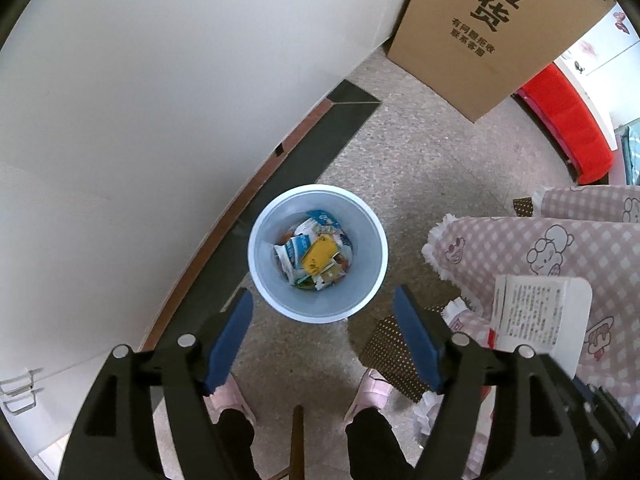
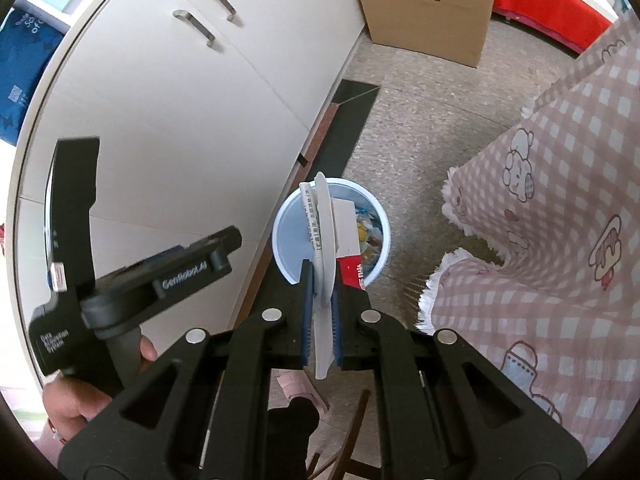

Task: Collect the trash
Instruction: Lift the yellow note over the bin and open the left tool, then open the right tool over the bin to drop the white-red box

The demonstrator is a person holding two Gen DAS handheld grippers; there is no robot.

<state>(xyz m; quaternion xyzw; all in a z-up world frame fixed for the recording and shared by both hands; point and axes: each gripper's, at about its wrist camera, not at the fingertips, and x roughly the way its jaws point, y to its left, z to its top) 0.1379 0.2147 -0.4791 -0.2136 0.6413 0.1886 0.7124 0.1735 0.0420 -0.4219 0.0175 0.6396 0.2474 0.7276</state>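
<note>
- My left tongs (image 1: 322, 330) pointed straight down over the floor (image 1: 400, 152), blue pads (image 1: 230, 338) spread wide, nothing between them.
- The bin (image 1: 318, 312) stood on the floor directly under those tongs, just beside the dark strip (image 1: 320, 144) along the foot of the white cabinet (image 1: 160, 100).
- The bin held trash (image 1: 314, 256): crumpled white-and-blue wrappers, with a yellow piece on top.
- My right tongs (image 2: 322, 300) were clamped narrow on a flat white package (image 2: 324, 240), held edge-on, printed text on one face, a red patch low on the other.
- In the right wrist view the package stuck out past the tips and lay across the bin's opening; whether it hung straight above it I couldn't tell.
- In the left wrist view the same package showed at the right, in front of the pink checked cloth (image 1: 540, 248).
- In the right wrist view the left tongs' black body and a hand (image 2: 80, 400) on the grip sat at lower left.
- A cardboard box (image 1: 492, 32) with printed characters stood on the floor at the cabinet's far end, well apart from the bin.
- Pink shoes (image 1: 372, 392) and dark trouser legs showed on the floor near the bin.
</note>
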